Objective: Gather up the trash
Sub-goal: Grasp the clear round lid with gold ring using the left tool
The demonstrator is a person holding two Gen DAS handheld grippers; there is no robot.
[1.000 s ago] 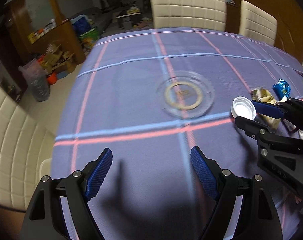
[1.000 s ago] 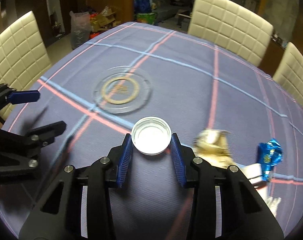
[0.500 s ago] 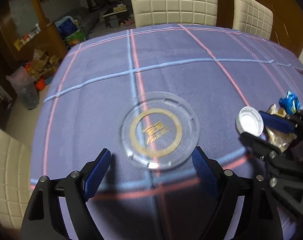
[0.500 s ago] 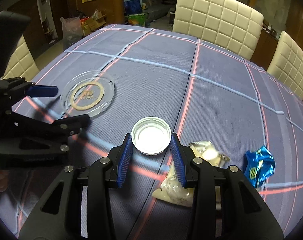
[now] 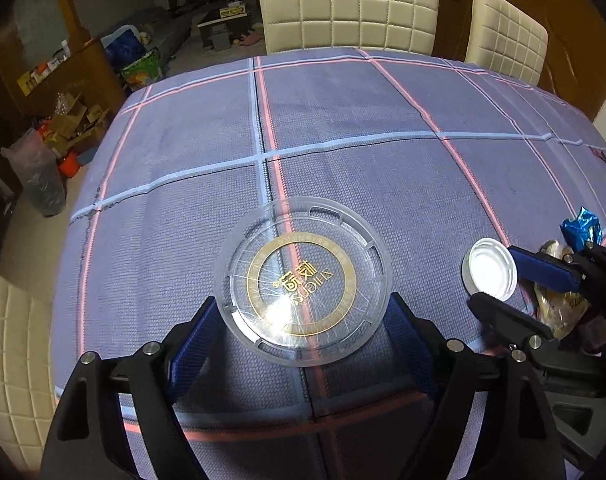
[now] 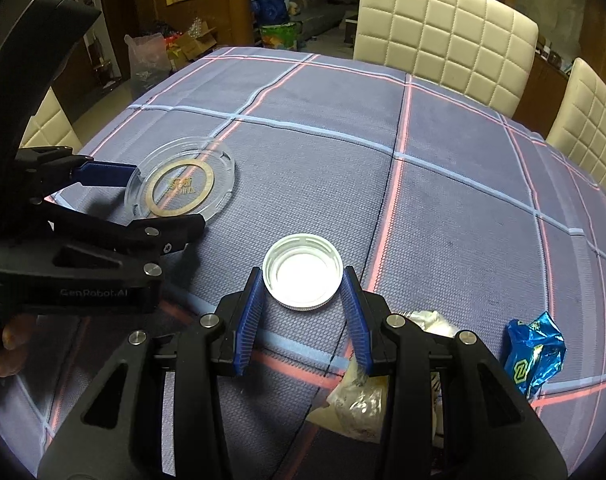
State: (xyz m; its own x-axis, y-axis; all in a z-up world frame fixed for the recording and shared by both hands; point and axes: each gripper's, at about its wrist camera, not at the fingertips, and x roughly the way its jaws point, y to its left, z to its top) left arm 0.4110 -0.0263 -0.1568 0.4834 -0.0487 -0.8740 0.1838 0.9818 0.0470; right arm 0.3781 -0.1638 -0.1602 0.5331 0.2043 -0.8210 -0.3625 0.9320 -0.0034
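Note:
A round clear plastic lid (image 5: 303, 280) with a gold ring lies flat on the checked tablecloth (image 5: 343, 168). My left gripper (image 5: 303, 302) stands open, its blue fingertips at either side of the lid's near half, not pressing on it. In the right wrist view the lid (image 6: 183, 182) lies between the fingers of the left gripper (image 6: 167, 196). My right gripper (image 6: 303, 272) is shut on a white bottle cap (image 6: 303, 276), hollow side up, held above the cloth. The cap (image 5: 489, 268) and right gripper (image 5: 493, 274) also show at the right of the left wrist view.
A crumpled blue wrapper (image 6: 535, 352) and a pale crumpled bag (image 6: 355, 400) lie on the cloth under and right of the right gripper. Cream chairs (image 6: 443, 28) stand at the table's far side, another chair (image 5: 7, 352) at the left. Bags and boxes (image 5: 67, 132) clutter the floor.
My left gripper has moved forward over the cloth until the clear lid sits between its fingertips. The right gripper has shifted a little with the cap still in it.

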